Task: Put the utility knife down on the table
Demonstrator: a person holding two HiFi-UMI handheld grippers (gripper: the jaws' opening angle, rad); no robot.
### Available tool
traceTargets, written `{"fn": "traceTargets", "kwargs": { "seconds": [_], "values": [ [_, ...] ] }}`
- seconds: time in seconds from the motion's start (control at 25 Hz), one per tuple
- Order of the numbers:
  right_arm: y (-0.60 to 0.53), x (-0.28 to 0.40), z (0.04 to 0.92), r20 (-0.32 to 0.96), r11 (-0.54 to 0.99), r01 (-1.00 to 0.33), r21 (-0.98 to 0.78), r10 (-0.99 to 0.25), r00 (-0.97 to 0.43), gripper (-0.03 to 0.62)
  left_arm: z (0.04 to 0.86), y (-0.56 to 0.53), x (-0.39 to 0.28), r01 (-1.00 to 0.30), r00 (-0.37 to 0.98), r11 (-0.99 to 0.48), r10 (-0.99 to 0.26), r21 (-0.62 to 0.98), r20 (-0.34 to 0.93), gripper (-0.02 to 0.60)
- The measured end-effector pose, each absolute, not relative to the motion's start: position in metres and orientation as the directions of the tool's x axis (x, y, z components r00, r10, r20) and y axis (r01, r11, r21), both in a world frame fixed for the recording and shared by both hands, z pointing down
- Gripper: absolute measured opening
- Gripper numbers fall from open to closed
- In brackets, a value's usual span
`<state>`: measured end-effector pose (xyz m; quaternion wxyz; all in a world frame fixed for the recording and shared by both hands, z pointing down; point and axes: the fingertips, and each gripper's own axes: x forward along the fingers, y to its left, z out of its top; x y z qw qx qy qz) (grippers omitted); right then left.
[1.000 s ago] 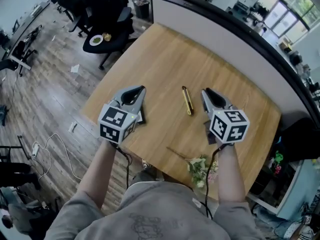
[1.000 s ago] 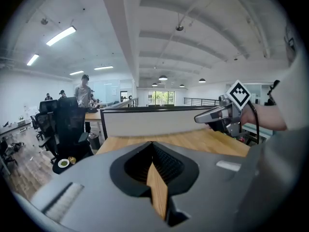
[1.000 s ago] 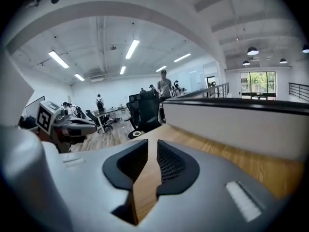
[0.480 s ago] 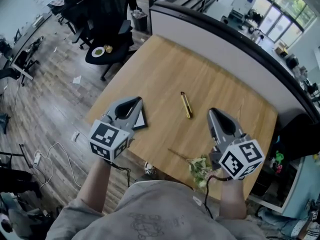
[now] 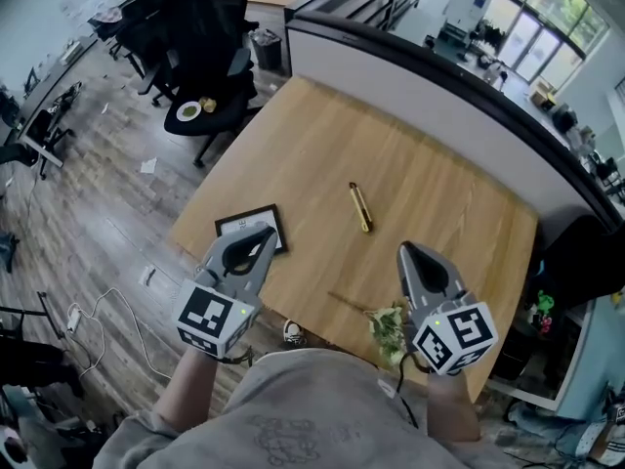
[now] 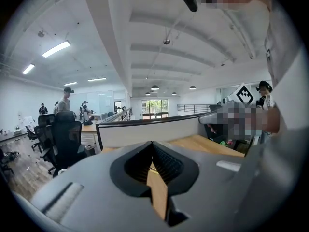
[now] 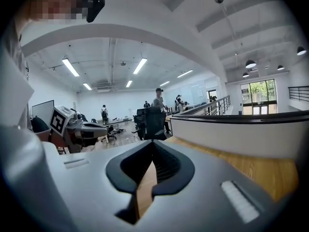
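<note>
counter (image 5: 322,135) of pale wood sits corner-on, its far edge tight against a dark-capped partition (image 5: 439,86). left edge drops to open wood floor (image 5: 107,203), with an office chair (image 5: 210,76) standing apart from the far-left corner. most of the top is bare, lots of room around the middle.

utility knife (image 5: 361,207) lies flat near the counter's middle, touching nothing. it's slim, yellowish with darker ends, long axis running away from the person. can't tell if the blade is out, too small.

left claw (image 5: 264,234) hangs over the near-left edge, jaws together, nothing between them. right claw (image 5: 404,250) hangs over the near edge to the right, well clear of the knife. its jaws have just been closing and now meet, nothing between them.

black-framed picture (image 5: 251,227) lies by the near-left edge, its near corner covered by the left claw. small bunch of flowers (image 5: 391,328) lies at the near edge just beside the right claw, partly behind it. grey shirt (image 5: 293,418) hides the floor below the near edge.
</note>
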<state>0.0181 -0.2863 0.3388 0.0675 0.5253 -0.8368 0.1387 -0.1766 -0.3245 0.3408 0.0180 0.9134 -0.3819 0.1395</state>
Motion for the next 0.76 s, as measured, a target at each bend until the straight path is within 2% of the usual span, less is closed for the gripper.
{"fn": "traceTargets", "kwargs": {
  "seconds": [0.16,0.48,0.76],
  "values": [
    [-0.282,0.016,0.343,0.264,0.404,-0.9,-0.164,-0.861,-0.434,0.009,0.341,-0.321,-0.179,-0.718,0.665,-0.695,-0.704,-0.047,0.248,0.0],
    [-0.28,0.015,0.334,0.244,0.404,-0.909,-0.099,-0.876,-0.416,0.009,0.338,-0.318,-0.184,-0.727,0.649,-0.682,-0.721,-0.083,0.244,0.0],
    [-0.275,0.012,0.33,0.227,0.413,-0.904,-0.109,-0.875,-0.427,0.009,0.33,-0.312,-0.183,-0.725,0.649,-0.681,-0.726,-0.103,0.226,0.0]
  ]
}}
